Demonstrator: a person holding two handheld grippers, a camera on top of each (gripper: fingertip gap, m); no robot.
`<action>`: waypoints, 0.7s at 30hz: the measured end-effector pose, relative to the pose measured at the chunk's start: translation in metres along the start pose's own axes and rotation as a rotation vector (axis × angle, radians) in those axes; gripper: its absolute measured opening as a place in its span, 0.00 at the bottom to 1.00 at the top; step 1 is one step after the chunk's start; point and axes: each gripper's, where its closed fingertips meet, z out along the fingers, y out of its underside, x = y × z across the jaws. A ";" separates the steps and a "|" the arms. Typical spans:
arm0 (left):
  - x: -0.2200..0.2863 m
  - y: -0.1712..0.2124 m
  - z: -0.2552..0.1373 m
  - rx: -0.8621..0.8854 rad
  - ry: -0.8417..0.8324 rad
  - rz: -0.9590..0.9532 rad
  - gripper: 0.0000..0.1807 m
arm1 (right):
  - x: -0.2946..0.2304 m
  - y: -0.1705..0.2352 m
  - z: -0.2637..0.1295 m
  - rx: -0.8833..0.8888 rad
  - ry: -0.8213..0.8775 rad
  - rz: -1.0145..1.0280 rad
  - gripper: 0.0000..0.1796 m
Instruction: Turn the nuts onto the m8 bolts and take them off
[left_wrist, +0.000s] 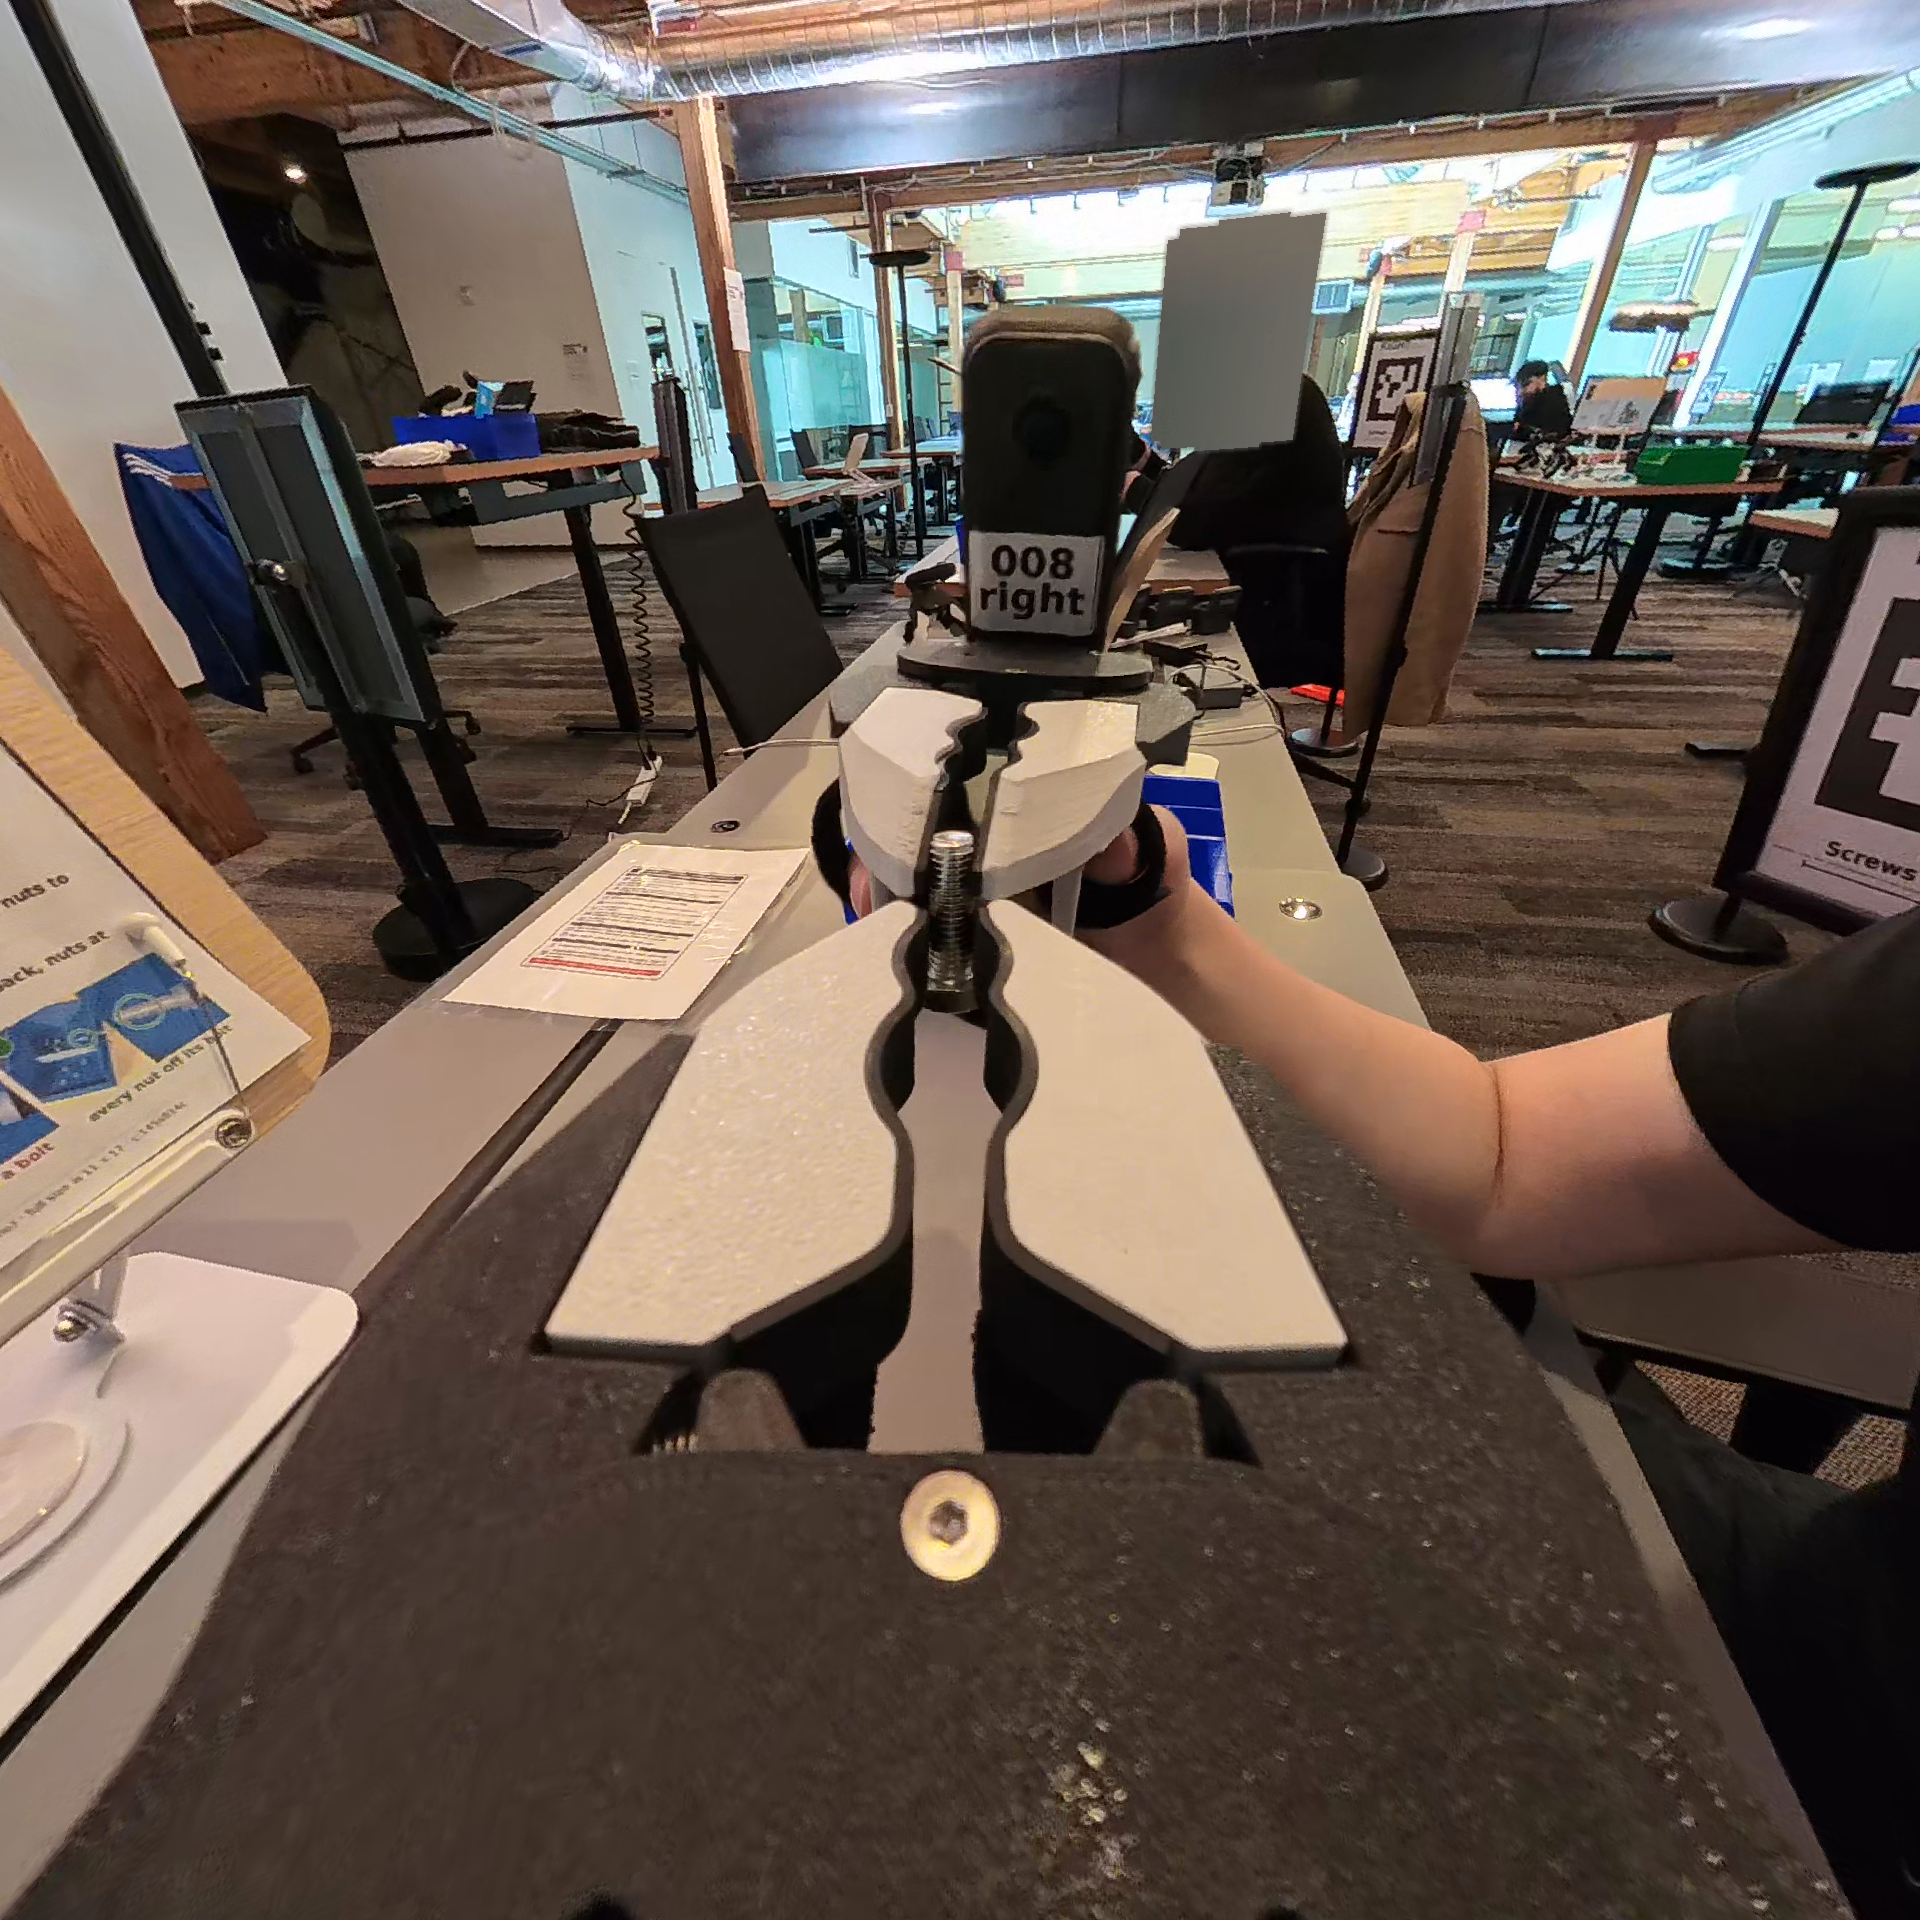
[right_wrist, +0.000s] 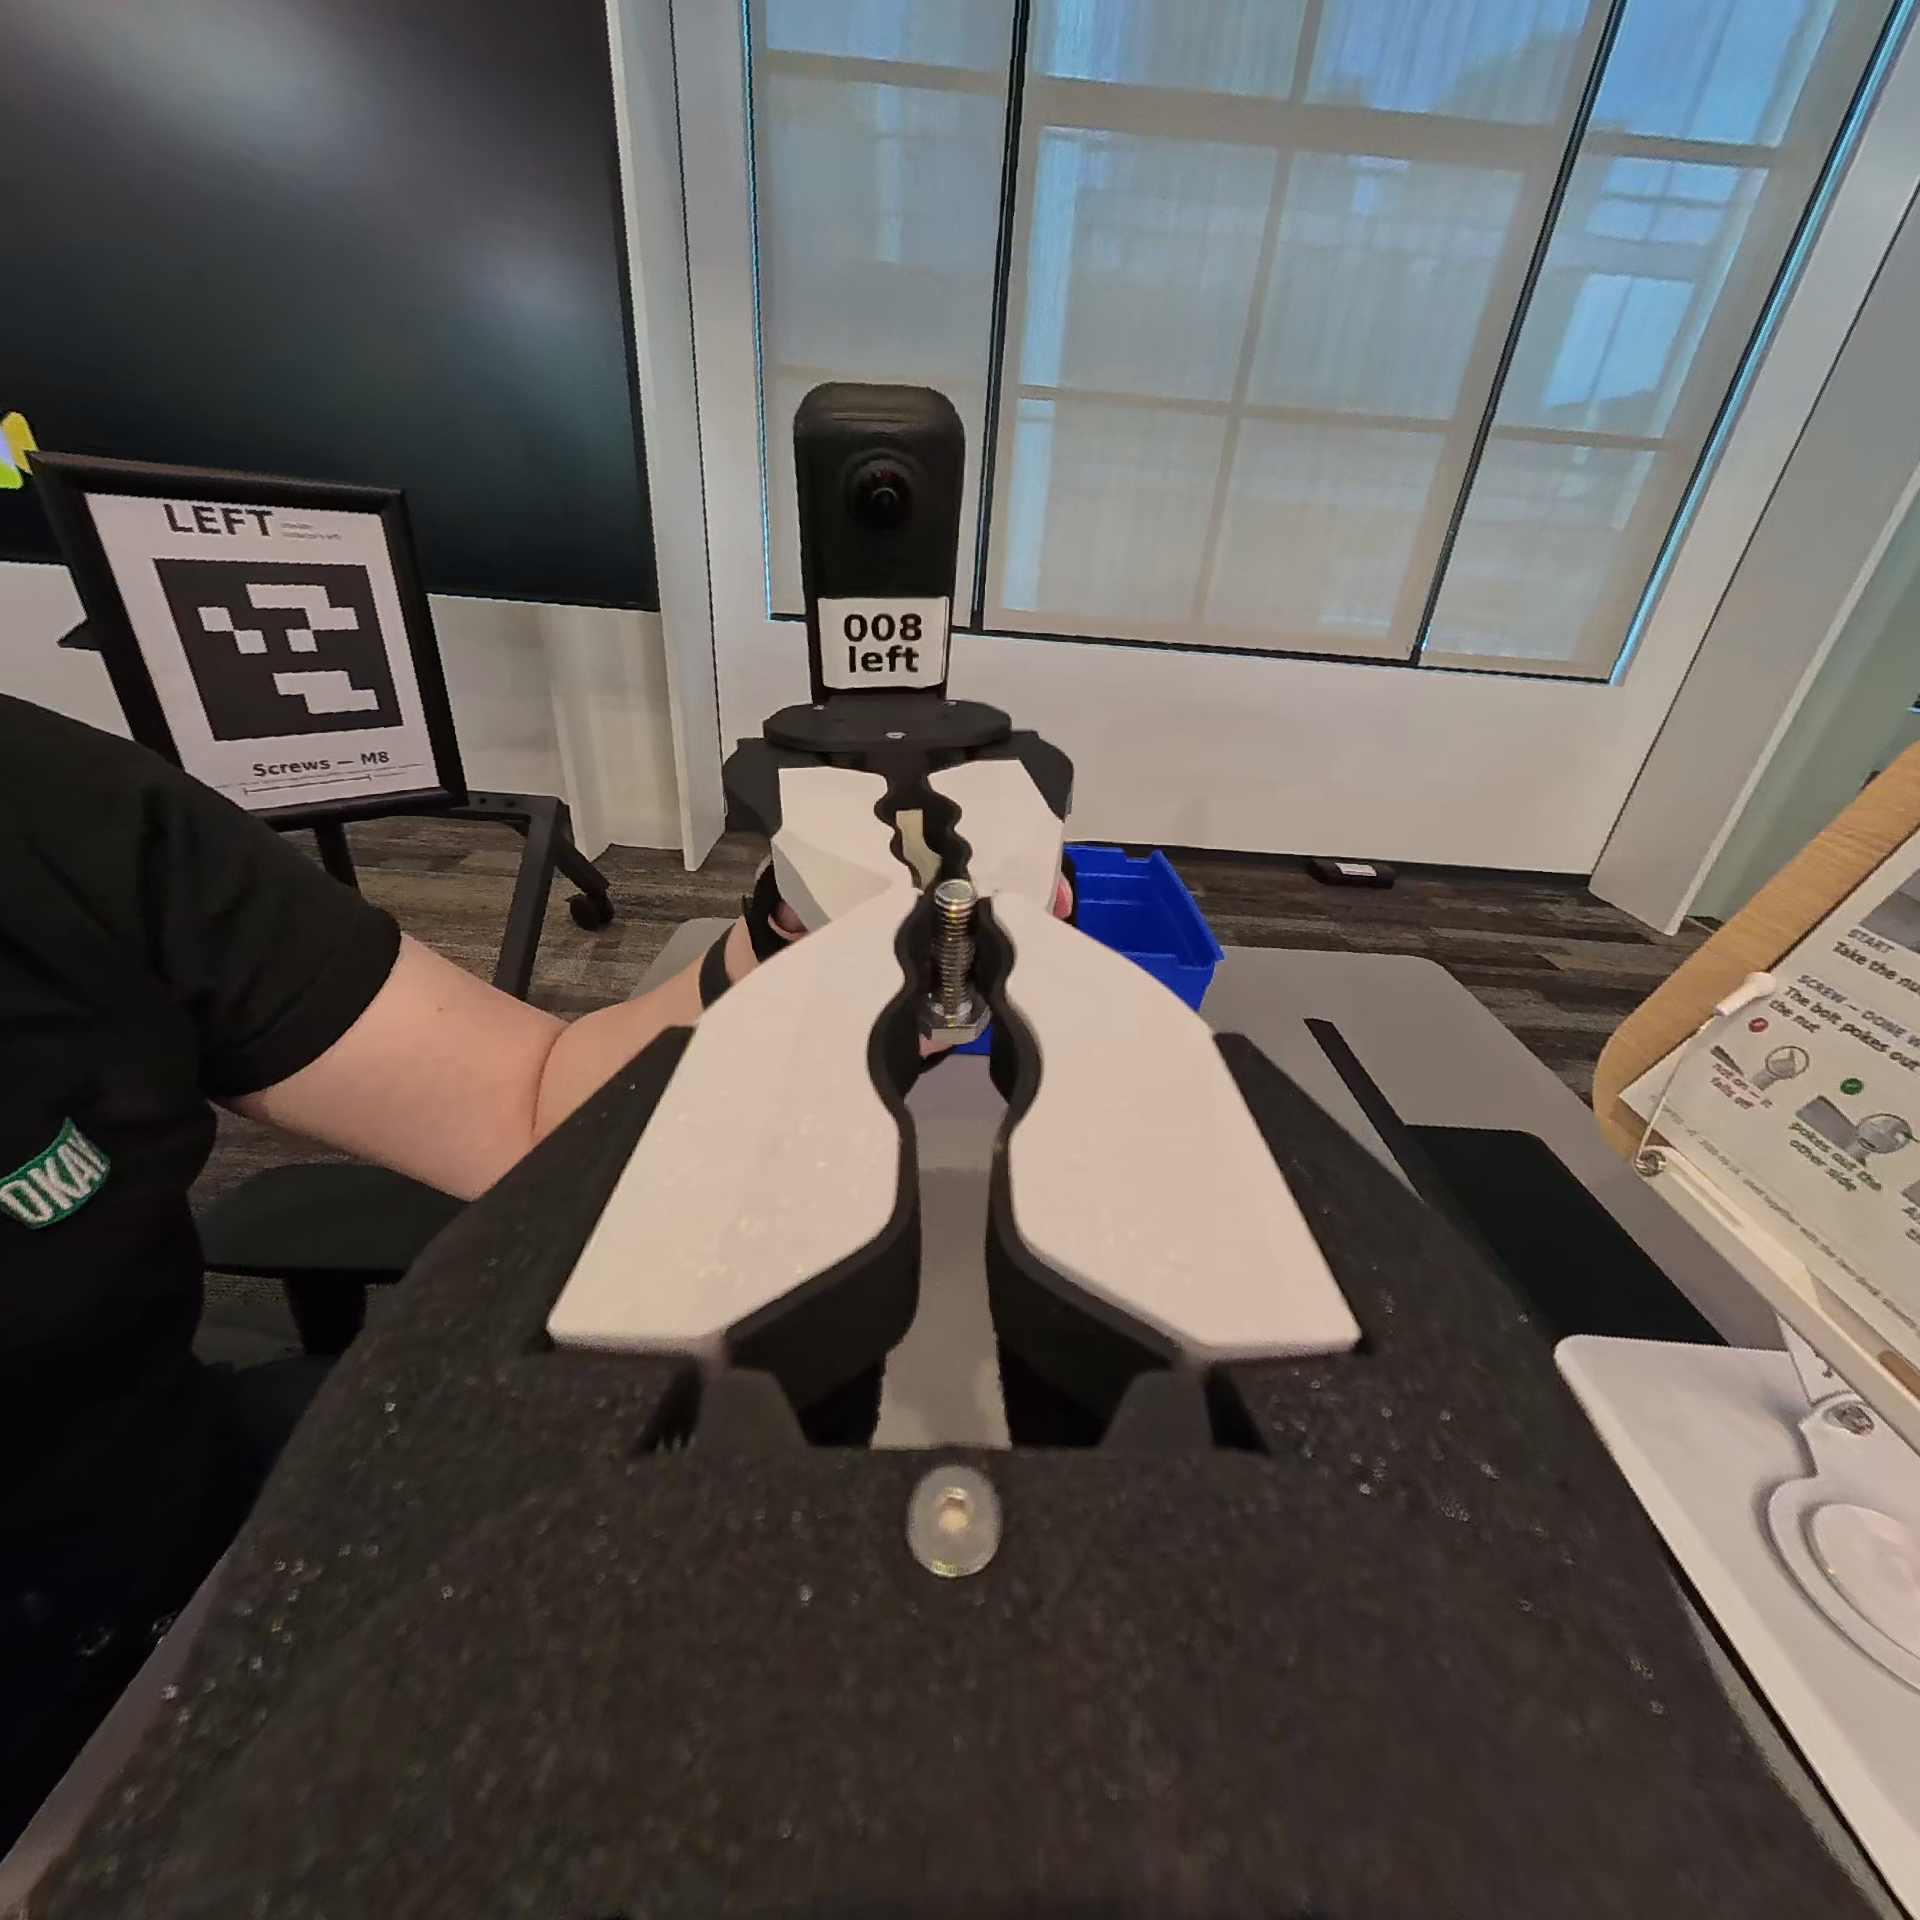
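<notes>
A steel M8 bolt stands upright, threaded tip up, between my two grippers, which face each other above the grey table. My left gripper is closed around the bolt's lower part. In the right wrist view, the same bolt carries a hex nut low on its thread, and my right gripper is closed around that nut. The right gripper also shows in the left wrist view, just behind the bolt. The left gripper shows in the right wrist view. The bolt's head is hidden.
A blue bin sits on the table behind the grippers. An instruction board on a white base stands beside them. A printed sheet lies on the table. The person's arm reaches in. Marker sign stands are on the floor.
</notes>
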 end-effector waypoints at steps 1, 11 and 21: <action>-0.002 0.001 0.000 0.004 -0.007 -0.013 0.04 | 0.001 0.001 0.000 -0.002 0.005 0.001 0.04; -0.011 0.021 0.001 -0.098 -0.082 0.084 0.30 | 0.003 -0.004 -0.009 0.029 -0.003 -0.013 0.04; 0.019 0.027 0.016 -0.100 0.018 0.196 0.19 | -0.031 0.008 -0.002 -0.028 -0.189 -0.107 0.04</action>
